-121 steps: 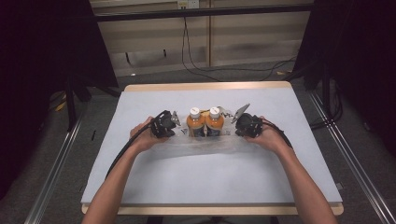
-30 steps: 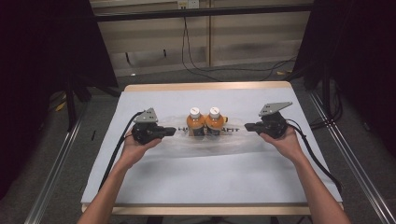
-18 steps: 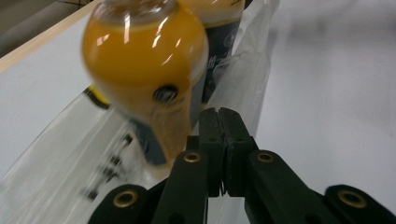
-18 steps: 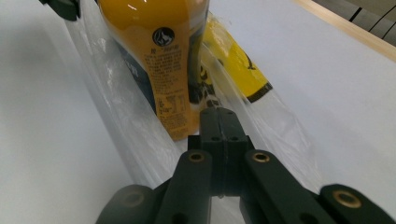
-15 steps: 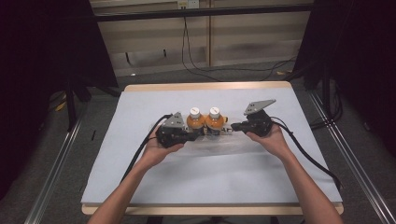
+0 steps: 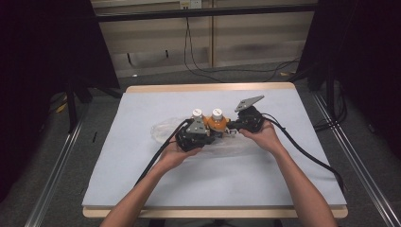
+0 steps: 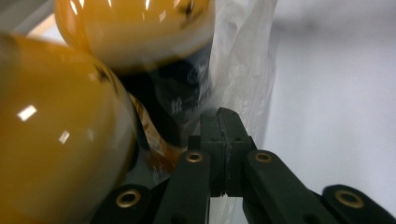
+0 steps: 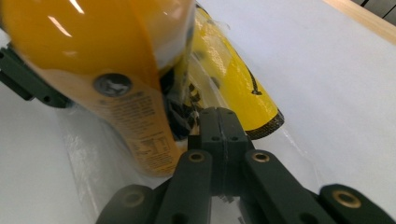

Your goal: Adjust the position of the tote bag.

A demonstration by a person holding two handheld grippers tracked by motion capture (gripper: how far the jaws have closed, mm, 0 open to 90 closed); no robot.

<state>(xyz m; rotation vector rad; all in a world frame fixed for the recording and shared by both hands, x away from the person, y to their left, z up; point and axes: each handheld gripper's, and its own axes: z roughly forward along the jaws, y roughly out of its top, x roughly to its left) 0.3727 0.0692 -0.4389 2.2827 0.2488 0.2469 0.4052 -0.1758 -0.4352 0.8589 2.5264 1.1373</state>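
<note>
Two orange bottles with white caps (image 6: 197,113) (image 6: 217,114) stand side by side mid-table, inside a clear plastic bag (image 6: 163,130) that lies spread to their left and front. My left gripper (image 6: 211,134) is pressed against the bottles' near left side, jaws shut, with bag film (image 7: 243,70) rising from the tips beside the two bottles (image 7: 56,154) (image 7: 140,32). My right gripper (image 6: 231,128) comes in from the right, shut (image 8: 218,125) with crinkled film at its tips, at the foot of the nearest bottle (image 8: 93,56).
A pale blue-grey mat (image 6: 142,179) covers the wooden table (image 6: 208,88). Black cables (image 6: 302,151) trail from both grippers towards the front edge. Dark stands (image 6: 71,94) and floor rails (image 6: 350,156) flank the table.
From wide apart a second ago, both grippers have closed in on the bottles. The left one travelled furthest to the right, and bag film is left slack at the left.
</note>
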